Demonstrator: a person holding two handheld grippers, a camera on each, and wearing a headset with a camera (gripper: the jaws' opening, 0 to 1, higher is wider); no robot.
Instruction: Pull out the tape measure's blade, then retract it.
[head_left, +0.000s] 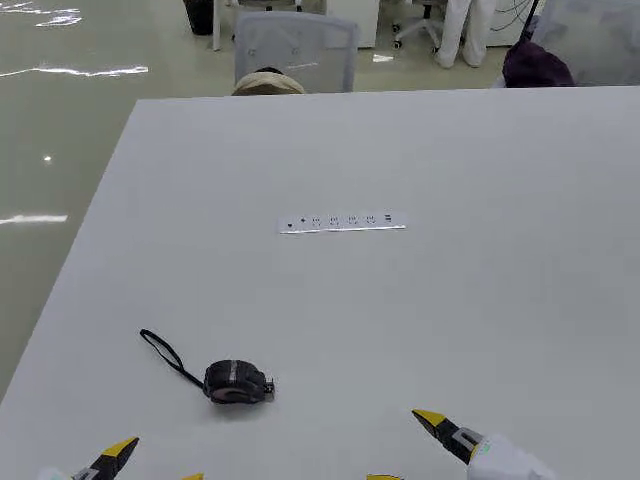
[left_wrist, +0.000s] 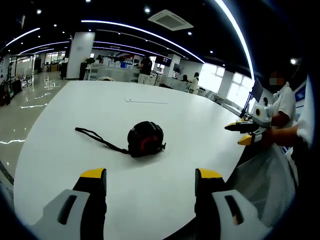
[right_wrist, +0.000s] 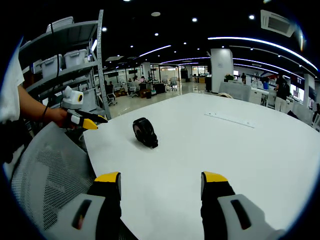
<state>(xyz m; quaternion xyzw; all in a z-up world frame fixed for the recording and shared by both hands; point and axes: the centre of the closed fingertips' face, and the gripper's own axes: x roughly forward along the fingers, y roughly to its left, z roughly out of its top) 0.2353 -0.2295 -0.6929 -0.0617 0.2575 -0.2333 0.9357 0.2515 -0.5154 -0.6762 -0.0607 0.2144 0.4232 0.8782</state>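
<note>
A black tape measure (head_left: 238, 382) lies on the white table (head_left: 470, 300) near its front edge, its blade inside and its black wrist strap (head_left: 165, 352) trailing to the left. My left gripper (head_left: 158, 462) hovers open just in front of it, to the left. My right gripper (head_left: 405, 448) is open too, off to the right. In the left gripper view the tape measure (left_wrist: 146, 139) sits a short way ahead of the yellow-tipped open left gripper (left_wrist: 150, 174). The right gripper view has the tape measure (right_wrist: 145, 132) farther off, left of centre, beyond the open right gripper (right_wrist: 161, 178).
A flush socket strip (head_left: 342, 222) is set into the table's middle. A grey mesh chair (head_left: 295, 50) stands at the far edge, and another mesh chair (right_wrist: 45, 170) is close to me. Shelving with bins (right_wrist: 65, 55) stands behind.
</note>
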